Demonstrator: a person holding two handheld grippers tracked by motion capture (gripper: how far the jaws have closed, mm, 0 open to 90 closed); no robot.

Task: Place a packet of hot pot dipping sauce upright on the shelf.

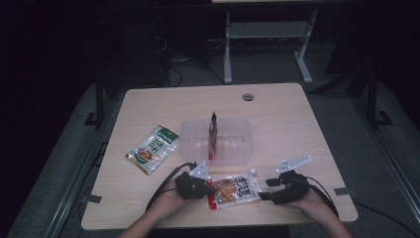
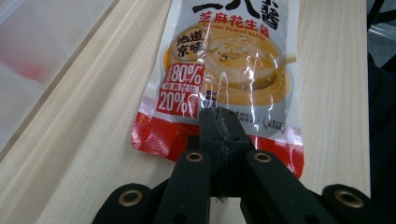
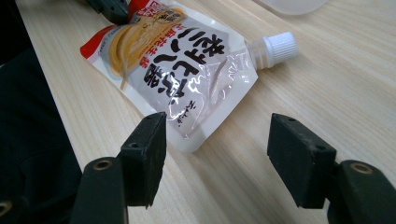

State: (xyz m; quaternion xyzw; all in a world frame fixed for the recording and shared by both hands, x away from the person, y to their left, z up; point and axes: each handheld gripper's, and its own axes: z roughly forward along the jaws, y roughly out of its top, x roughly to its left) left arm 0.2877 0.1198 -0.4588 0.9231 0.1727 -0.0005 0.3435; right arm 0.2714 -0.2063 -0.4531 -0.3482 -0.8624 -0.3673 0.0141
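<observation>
A spouted sauce pouch (image 1: 233,191) with a white cap, grey top and red bottom band lies flat near the table's front edge. My left gripper (image 1: 211,190) is shut, and its tips rest on the pouch (image 2: 229,60) just above the red band. I cannot tell whether the left gripper (image 2: 218,116) pinches any film. My right gripper (image 1: 267,189) stands open at the cap end. In the right gripper view its jaws (image 3: 219,128) flank the pouch's (image 3: 177,70) top corner without touching it.
A clear plastic container (image 1: 218,121) stands at the table's middle with a red packet (image 1: 213,136) upright inside. A green snack packet (image 1: 152,148) lies to its left. A round cable grommet (image 1: 247,96) sits near the far edge.
</observation>
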